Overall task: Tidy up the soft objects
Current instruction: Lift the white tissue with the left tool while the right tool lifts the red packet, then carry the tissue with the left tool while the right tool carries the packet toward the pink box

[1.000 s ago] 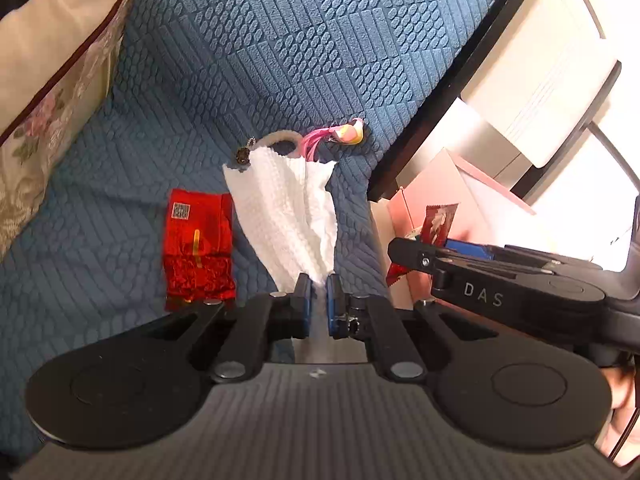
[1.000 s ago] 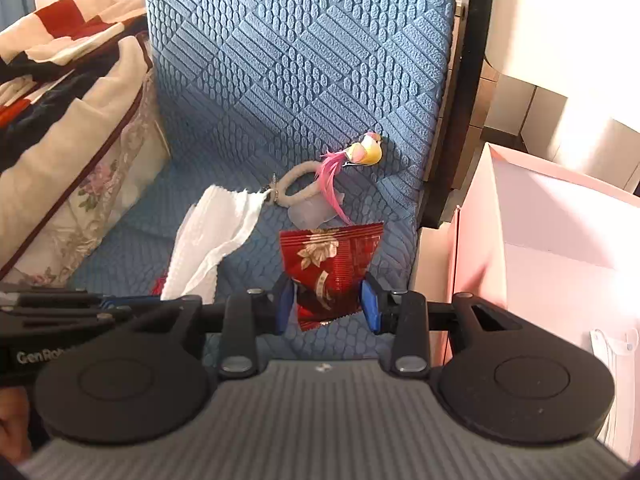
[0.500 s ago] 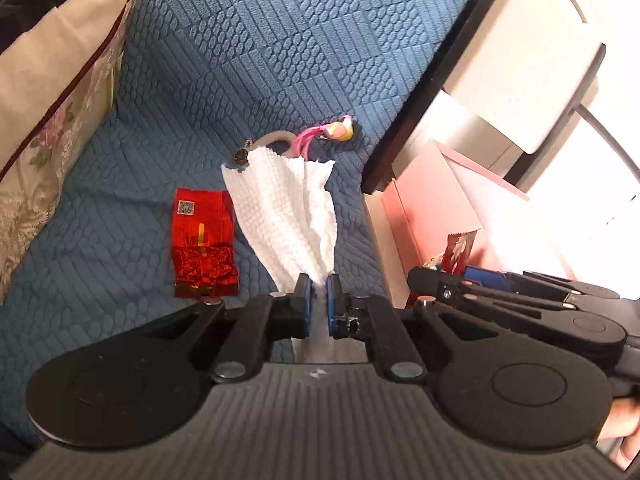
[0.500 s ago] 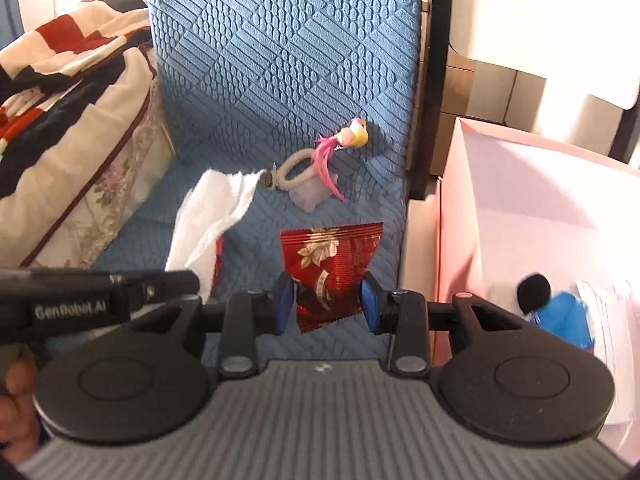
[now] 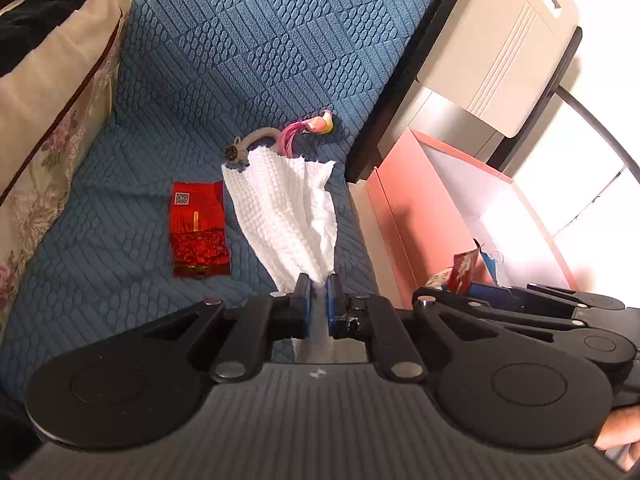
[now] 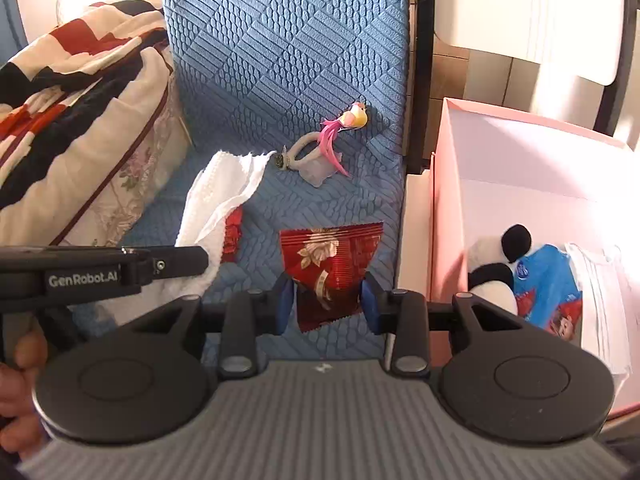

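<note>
My left gripper (image 5: 318,280) is shut on the corner of a white textured tissue (image 5: 286,208), lifted above the blue sofa seat (image 5: 100,272); the tissue also shows in the right wrist view (image 6: 216,200). My right gripper (image 6: 326,286) is shut on a dark red flowered snack packet (image 6: 332,264), held above the seat's right edge beside the pink box (image 6: 520,184). A bright red packet (image 5: 198,232) lies flat on the seat left of the tissue. A pink bird toy with a loop (image 6: 340,132) lies further back.
The pink box holds a panda plush (image 6: 494,268), a blue packet (image 6: 548,288) and white paper. A folded quilt (image 6: 72,120) fills the sofa's left side. A black frame (image 6: 424,60) runs along the sofa's right edge. A white unit (image 5: 500,40) stands behind the box.
Both grippers have drawn back and risen with their loads. The right gripper has shifted right, so the box's inside with the panda plush now shows.
</note>
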A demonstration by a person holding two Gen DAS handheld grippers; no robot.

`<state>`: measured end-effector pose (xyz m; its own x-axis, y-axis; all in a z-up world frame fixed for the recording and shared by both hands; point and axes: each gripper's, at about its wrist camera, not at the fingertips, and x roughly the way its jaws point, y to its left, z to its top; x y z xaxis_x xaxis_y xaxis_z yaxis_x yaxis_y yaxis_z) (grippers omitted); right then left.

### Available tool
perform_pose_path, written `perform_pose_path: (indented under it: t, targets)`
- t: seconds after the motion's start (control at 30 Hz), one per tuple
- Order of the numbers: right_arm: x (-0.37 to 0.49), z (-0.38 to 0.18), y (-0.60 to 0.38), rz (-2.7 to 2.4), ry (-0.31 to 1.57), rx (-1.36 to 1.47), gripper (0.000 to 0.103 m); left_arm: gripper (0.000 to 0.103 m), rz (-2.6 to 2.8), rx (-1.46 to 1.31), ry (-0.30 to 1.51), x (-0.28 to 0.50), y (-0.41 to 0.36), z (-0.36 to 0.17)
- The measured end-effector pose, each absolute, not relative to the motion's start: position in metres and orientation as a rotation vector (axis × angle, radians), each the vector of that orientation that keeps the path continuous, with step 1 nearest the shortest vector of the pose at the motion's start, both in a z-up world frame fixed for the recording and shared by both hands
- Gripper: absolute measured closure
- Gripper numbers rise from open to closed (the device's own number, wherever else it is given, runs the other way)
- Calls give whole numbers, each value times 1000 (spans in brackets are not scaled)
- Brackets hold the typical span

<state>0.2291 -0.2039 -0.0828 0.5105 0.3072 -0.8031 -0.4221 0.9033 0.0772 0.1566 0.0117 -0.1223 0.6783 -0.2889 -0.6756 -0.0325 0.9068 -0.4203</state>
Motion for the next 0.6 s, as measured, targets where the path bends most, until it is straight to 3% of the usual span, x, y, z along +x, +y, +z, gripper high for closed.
perform_pose_path:
  t: [0.6]
  targets:
    - [244,-32,-235,438,823,-77,64,93,-170,-449,768,160,-19,-85]
